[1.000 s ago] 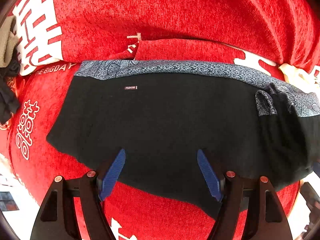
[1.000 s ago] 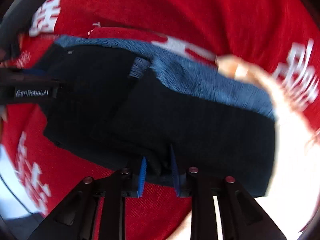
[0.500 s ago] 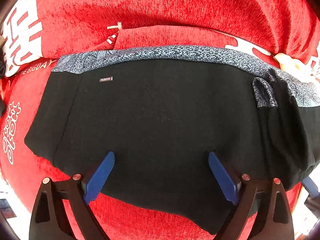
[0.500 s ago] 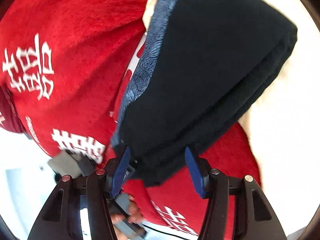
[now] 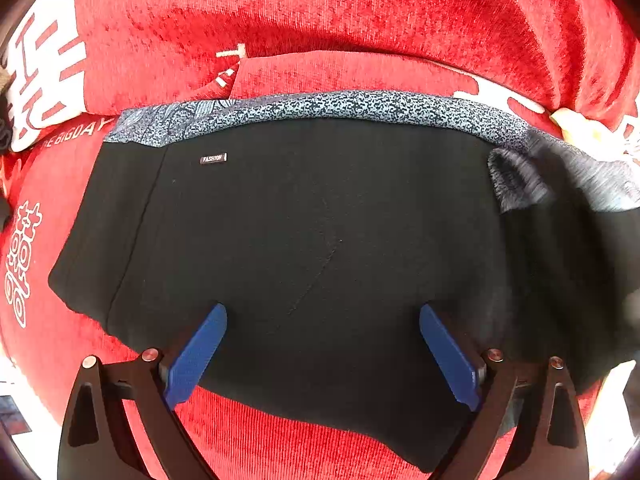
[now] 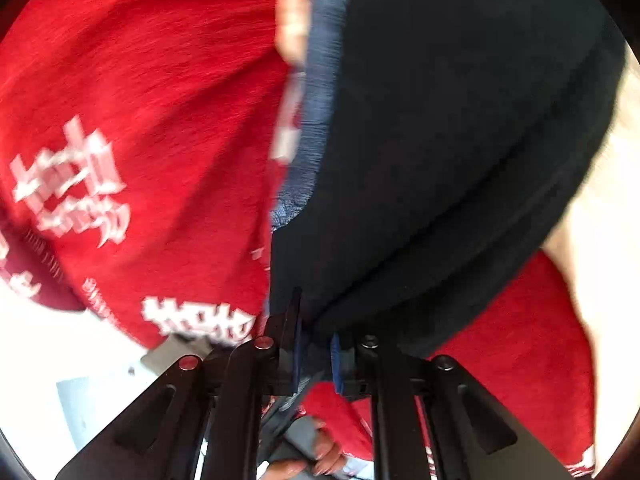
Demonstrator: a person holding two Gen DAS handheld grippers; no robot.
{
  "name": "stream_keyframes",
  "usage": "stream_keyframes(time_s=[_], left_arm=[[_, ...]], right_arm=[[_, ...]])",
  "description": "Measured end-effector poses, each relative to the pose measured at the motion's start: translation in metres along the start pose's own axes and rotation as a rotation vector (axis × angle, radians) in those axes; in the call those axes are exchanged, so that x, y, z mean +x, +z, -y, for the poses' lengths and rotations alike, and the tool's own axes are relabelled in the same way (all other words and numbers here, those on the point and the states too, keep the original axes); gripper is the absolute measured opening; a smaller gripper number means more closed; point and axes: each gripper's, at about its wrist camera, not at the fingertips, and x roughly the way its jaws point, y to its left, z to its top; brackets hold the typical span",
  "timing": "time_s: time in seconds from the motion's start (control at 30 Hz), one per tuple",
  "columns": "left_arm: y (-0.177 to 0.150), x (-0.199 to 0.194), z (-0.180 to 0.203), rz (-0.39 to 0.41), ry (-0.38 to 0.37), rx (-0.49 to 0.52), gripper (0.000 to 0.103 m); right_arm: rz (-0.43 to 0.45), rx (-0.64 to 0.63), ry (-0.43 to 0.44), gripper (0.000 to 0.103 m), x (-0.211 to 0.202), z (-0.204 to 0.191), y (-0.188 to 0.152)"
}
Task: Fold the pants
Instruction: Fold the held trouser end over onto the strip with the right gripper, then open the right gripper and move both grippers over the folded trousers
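Note:
Black pants [image 5: 312,232] with a grey-blue patterned waistband [image 5: 320,106] lie folded on a red cloth. My left gripper [image 5: 322,320] is open, its blue fingers [image 5: 196,356] spread wide over the near part of the pants. In the right wrist view the pants [image 6: 460,140] fill the upper right, blurred by motion. My right gripper [image 6: 316,340] is shut on the near edge of the pants, where the black fabric bunches between the fingers.
The red cloth [image 5: 320,12] with white characters covers the surface and shows in the right wrist view [image 6: 140,100]. A cream cloth [image 5: 588,132] lies at the far right. A hand holding the other gripper shows at the bottom [image 6: 316,452].
My right gripper was open around the pants' edge and has closed on it. My left gripper has stayed open over the pants, shifting only slightly.

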Motion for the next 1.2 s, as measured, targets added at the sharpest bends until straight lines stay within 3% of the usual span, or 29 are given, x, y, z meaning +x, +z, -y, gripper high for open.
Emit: stream_keyframes(time_s=[0.07,0.17,0.23,0.27,0.3,0.37,0.47,0.53,0.6,0.7,0.77,0.83,0.9,0.97,1.03,1.1,1.2], left_arm=[[0.003,0.0,-0.002,-0.022,0.001,-0.014,0.098],[0.009,-0.011,-0.004,-0.024,0.019,-0.007,0.098],[0.013,-0.023,-0.004,-0.004,0.01,0.013,0.098],[0.016,-0.027,-0.003,-0.002,0.004,0.023,0.098],[0.019,-0.033,0.001,0.001,-0.003,0.035,0.098],[0.025,-0.042,0.01,0.01,-0.016,0.054,0.098],[0.035,-0.052,0.036,0.031,-0.05,0.088,0.098],[0.04,-0.057,0.06,0.035,-0.088,0.106,0.098],[0.046,-0.057,0.088,0.041,-0.128,0.122,0.098],[0.05,-0.057,0.127,0.041,-0.189,0.159,0.098],[0.05,-0.053,0.147,0.054,-0.199,0.199,0.098],[0.046,-0.037,0.161,0.045,-0.144,0.245,0.098],[0.039,-0.009,0.161,-0.025,-0.07,0.26,0.1],[0.036,0.002,0.141,-0.056,-0.138,0.166,0.103],[0.036,-0.002,0.131,-0.072,-0.127,0.155,0.103],[0.034,-0.01,0.125,-0.061,-0.088,0.179,0.103],[0.033,-0.016,0.111,-0.083,-0.1,0.157,0.103]], right_arm=[[-0.016,-0.014,-0.059,0.012,0.014,0.002,-0.005],[-0.058,-0.032,-0.242,0.02,0.042,0.018,-0.008],[-0.092,-0.023,-0.206,0.029,0.038,0.017,-0.008],[-0.158,-0.067,-0.211,0.044,0.033,0.006,-0.009],[-0.185,-0.113,-0.217,0.051,0.026,0.0,-0.009],[-0.204,-0.282,-0.228,0.051,0.002,-0.029,-0.009],[-0.07,-0.533,-0.342,0.051,-0.041,-0.065,0.02],[0.032,-0.595,-0.461,0.051,-0.055,-0.07,0.054],[0.048,-0.552,-0.532,0.051,-0.058,-0.05,0.094],[-0.08,-0.358,-0.447,0.048,-0.038,-0.008,0.131],[-0.113,-0.311,-0.408,0.04,-0.036,0.009,0.129],[-0.114,-0.3,-0.353,0.035,-0.046,0.007,0.122],[-0.114,-0.32,-0.336,0.034,-0.053,0.0,0.114],[-0.108,-0.384,-0.413,0.034,-0.045,-0.011,0.108],[-0.099,-0.434,-0.539,0.034,-0.036,-0.009,0.108],[-0.077,-0.416,-0.561,0.041,-0.036,-0.003,0.109],[-0.039,-0.41,-0.581,0.045,-0.033,-0.012,0.096]])
